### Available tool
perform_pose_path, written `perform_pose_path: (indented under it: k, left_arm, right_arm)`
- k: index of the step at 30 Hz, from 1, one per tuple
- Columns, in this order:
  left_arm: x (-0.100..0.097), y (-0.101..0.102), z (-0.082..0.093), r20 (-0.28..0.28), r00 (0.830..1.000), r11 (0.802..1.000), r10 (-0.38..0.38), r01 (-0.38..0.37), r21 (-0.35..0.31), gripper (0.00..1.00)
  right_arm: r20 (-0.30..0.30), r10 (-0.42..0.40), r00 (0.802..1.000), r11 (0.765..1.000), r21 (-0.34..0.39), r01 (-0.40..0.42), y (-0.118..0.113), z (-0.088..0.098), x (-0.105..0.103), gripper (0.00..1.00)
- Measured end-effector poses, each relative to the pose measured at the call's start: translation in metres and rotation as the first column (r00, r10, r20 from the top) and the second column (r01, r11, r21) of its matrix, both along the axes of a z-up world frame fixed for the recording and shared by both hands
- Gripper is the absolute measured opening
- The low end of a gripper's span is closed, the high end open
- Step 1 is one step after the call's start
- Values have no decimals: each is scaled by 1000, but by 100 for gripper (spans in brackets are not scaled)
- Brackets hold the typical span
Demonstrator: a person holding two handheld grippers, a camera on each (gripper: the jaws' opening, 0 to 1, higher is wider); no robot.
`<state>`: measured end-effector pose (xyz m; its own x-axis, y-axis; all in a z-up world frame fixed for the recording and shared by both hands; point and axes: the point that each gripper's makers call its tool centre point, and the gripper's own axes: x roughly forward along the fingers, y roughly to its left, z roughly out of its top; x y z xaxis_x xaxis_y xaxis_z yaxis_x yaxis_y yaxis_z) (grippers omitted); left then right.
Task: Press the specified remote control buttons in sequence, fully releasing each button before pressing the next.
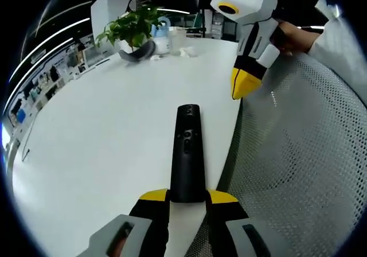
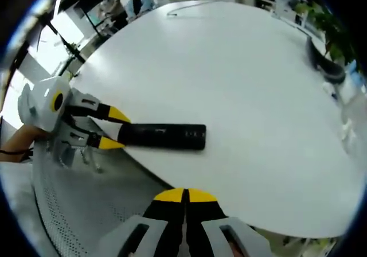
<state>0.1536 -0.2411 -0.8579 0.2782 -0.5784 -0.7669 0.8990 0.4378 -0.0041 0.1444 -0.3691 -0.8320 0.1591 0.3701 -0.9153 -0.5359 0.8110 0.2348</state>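
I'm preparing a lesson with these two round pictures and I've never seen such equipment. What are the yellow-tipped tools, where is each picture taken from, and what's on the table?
A person holds a two-jaw hand tool in each hand; each carries a fisheye camera looking along its jaws. In the left gripper view, the left gripper clamps the near end of a slim black remote control lying on the white oval table. The right gripper, jaws together, hangs beside the table edge. The right gripper view shows the same scene from the side. Farther back stand a green potted plant and small white items.
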Motion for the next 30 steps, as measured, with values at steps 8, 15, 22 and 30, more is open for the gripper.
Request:
perform_pose_path:
  k: [8, 15, 22, 30]
  left_arm:
    - [1, 0, -1, -4, 1000, 1000, 15, -15, 5, 24]
    - [1, 0, -1, -1, 1000, 1000, 14, -14, 5, 24]
    - [2, -2, -2, 6, 1000, 1000, 19, -19, -8, 24]
    - [2, -2, -3, 6, 1000, 1000, 21, -21, -11, 24]
  right_arm:
    - [-18, -48, 999, 992, 113, 50, 7, 11, 8, 0]
    - [19, -179, 984, 945, 281, 167, 15, 49, 63, 0]
    - [-38, -243, 969, 903, 356, 240, 34, 50, 97, 0]
    - [-38, -244, 969, 920, 306, 244, 34, 19, 96, 0]
